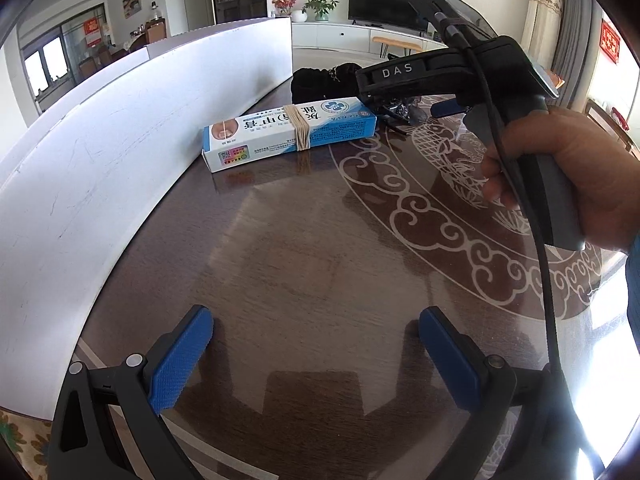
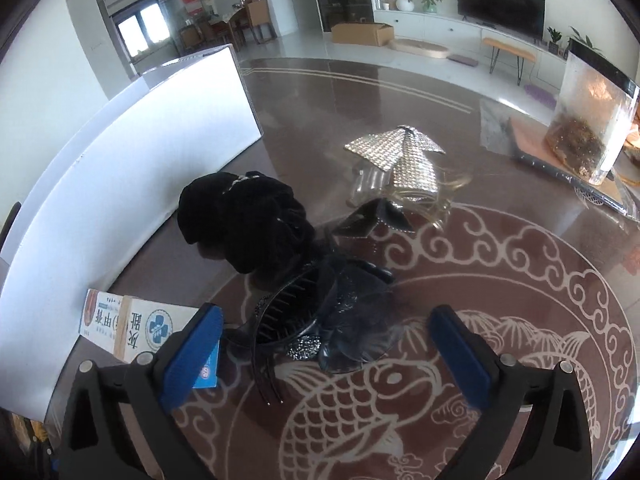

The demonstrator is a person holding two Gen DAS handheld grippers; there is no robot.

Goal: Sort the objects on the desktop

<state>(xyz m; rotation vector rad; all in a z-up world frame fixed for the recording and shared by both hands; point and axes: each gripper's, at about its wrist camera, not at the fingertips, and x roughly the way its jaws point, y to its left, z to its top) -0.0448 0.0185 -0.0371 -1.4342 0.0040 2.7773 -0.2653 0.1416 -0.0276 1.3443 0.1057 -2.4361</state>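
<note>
Blue-white carton (image 1: 290, 133), rubber-banded, flat on surface (image 1: 304, 248) beside white board (image 1: 120, 152), long axis along board; dark hair claw (image 2: 320, 320) beside it, between spread jaws of right hand-held gripper (image 2: 328, 356); left hand-held gripper (image 1: 316, 356) released, empty

— How does the left gripper (image 1: 316, 354) stand?
— Tilted downward, its blue pads wide apart with nothing between them.
— And the right gripper (image 2: 326, 354)?
— Spread as wide as it goes, both pads clear of everything, pitched down at much the same slant.
— Who holds it?
— A bare hand (image 1: 568, 176) wraps its grey handle, fingers (image 1: 494, 168) curled round the front.
</note>
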